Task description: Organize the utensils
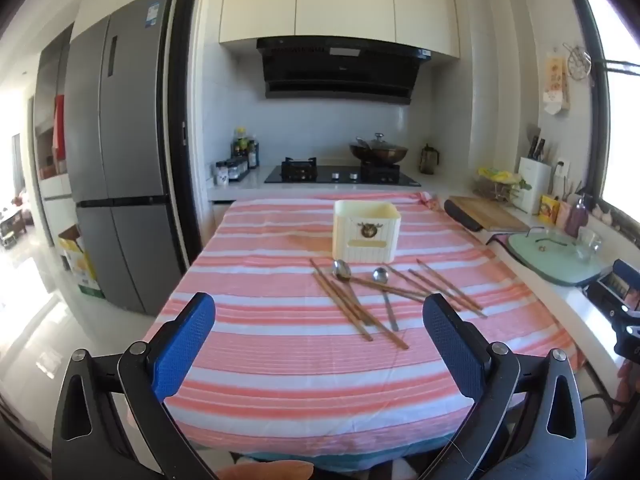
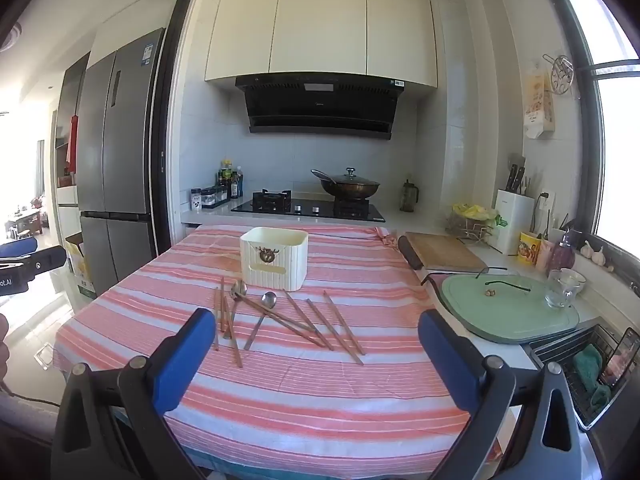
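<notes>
A cream utensil holder (image 1: 366,237) (image 2: 274,258) stands upright on the pink striped tablecloth (image 1: 280,344) (image 2: 304,384). In front of it lie several wooden chopsticks (image 1: 348,308) (image 2: 336,328) and two metal spoons (image 1: 342,270) (image 2: 269,300), loosely crossed. My left gripper (image 1: 320,344) is open and empty, held above the near part of the table, short of the utensils. My right gripper (image 2: 316,356) is open and empty, also near the table's front, just before the chopstick ends.
A wooden cutting board (image 2: 444,256) and a green tray (image 2: 508,312) with a glass (image 2: 560,294) sit on the counter to the right. A stove with a wok (image 2: 348,188) is behind the table. A fridge (image 1: 116,184) stands left.
</notes>
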Demonstrator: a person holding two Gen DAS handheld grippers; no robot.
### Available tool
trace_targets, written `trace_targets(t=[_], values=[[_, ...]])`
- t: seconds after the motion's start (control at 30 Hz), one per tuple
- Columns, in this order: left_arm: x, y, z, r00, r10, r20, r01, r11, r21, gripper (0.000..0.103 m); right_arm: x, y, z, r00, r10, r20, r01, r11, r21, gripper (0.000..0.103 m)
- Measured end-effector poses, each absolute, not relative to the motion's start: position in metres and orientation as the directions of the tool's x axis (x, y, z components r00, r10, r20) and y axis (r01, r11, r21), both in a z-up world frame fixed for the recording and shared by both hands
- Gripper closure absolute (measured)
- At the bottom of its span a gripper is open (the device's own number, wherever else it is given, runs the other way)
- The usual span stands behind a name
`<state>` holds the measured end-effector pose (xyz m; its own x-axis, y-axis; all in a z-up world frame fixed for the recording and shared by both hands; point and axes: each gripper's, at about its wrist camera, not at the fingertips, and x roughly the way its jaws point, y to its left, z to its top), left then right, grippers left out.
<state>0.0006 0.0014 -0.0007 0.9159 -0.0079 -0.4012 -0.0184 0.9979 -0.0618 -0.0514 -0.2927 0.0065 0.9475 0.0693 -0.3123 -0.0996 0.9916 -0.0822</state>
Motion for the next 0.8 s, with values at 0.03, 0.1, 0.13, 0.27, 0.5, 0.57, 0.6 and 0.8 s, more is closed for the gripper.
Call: trace_targets(t=[0.03, 0.1, 0.13, 0.27, 0.5, 0.57, 0.6, 0.8], values=[[0.001, 0.003, -0.001, 0.914, -0.012, -0.405, -0.016, 0.998, -0.064, 0.000, -0.051, -0.292, 0.006, 0.946, 0.069, -0.316, -0.099, 0.992, -0.082, 0.000], [0.004, 0.008, -0.002, 0.909, -0.019, -0.416, -0.011, 0.997, -0.071, 0.000, -0.052, -0.291, 0.006, 0.945, 0.064, -0.320, -0.097, 0.992, -0.085, 0.000], [0.006, 0.011, -0.003, 0.906, -0.022, -0.422, -0.011, 0.997, -0.075, 0.000, -0.052, -0.290, 0.006, 0.944, 0.063, -0.323, -0.095, 0.992, -0.086, 0.000], [0.014, 0.030, -0.006, 0.896, -0.029, -0.443, -0.012, 0.996, -0.089, 0.000, -0.046, -0.294, 0.003, 0.942, 0.077, -0.328, -0.106, 0.992, -0.070, 0.000], [0.009, -0.002, -0.006, 0.913, 0.005, -0.409, -0.027, 0.998, -0.049, 0.000, -0.045, -0.294, 0.004, 0.944, 0.082, -0.321, -0.109, 0.992, -0.066, 0.000], [0.008, -0.001, -0.006, 0.913, 0.004, -0.407, -0.027, 0.998, -0.052, 0.000, -0.048, -0.295, 0.007, 0.945, 0.082, -0.316, -0.108, 0.992, -0.065, 0.000], [0.008, 0.000, -0.006, 0.913, 0.003, -0.407, -0.027, 0.998, -0.054, 0.000, -0.048, -0.295, 0.007, 0.945, 0.082, -0.317, -0.108, 0.992, -0.065, 0.000], [0.008, -0.002, -0.003, 0.914, 0.005, -0.406, -0.029, 0.998, -0.054, 0.000, -0.049, -0.294, 0.007, 0.946, 0.080, -0.313, -0.106, 0.992, -0.066, 0.000]])
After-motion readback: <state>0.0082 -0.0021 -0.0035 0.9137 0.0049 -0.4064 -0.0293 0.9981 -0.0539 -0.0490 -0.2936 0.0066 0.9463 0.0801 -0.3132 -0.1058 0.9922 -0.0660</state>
